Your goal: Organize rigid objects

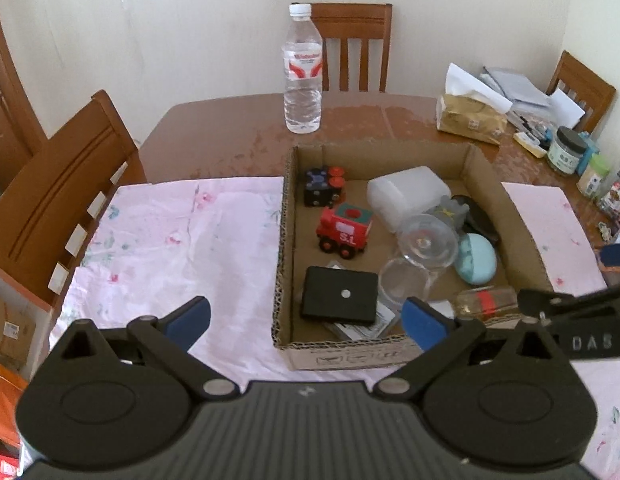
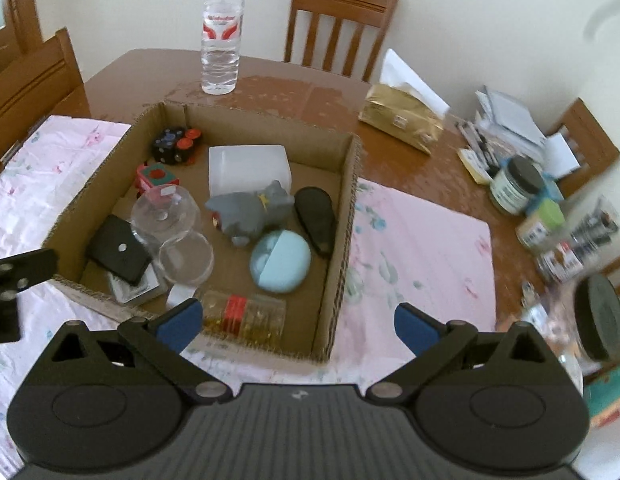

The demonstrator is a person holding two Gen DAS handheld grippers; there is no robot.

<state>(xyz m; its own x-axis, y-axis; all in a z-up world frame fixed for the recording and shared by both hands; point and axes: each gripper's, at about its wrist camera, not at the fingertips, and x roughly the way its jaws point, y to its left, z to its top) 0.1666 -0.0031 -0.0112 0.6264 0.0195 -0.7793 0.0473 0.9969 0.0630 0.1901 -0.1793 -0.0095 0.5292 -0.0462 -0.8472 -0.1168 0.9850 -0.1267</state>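
Wooden table point(image 1: 238, 136), water bottle point(image 1: 303, 70) behind box point(image 1: 284, 240)

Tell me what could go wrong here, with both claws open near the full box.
1. The two clear glasses lie tipped among hard toys in the box; a careless reach may knock or crack them.
2. The left claw and right claw hang close together over the box's near edge, so they could collide.
3. The bottle stands upright just behind the box; pushing the box may topple it.
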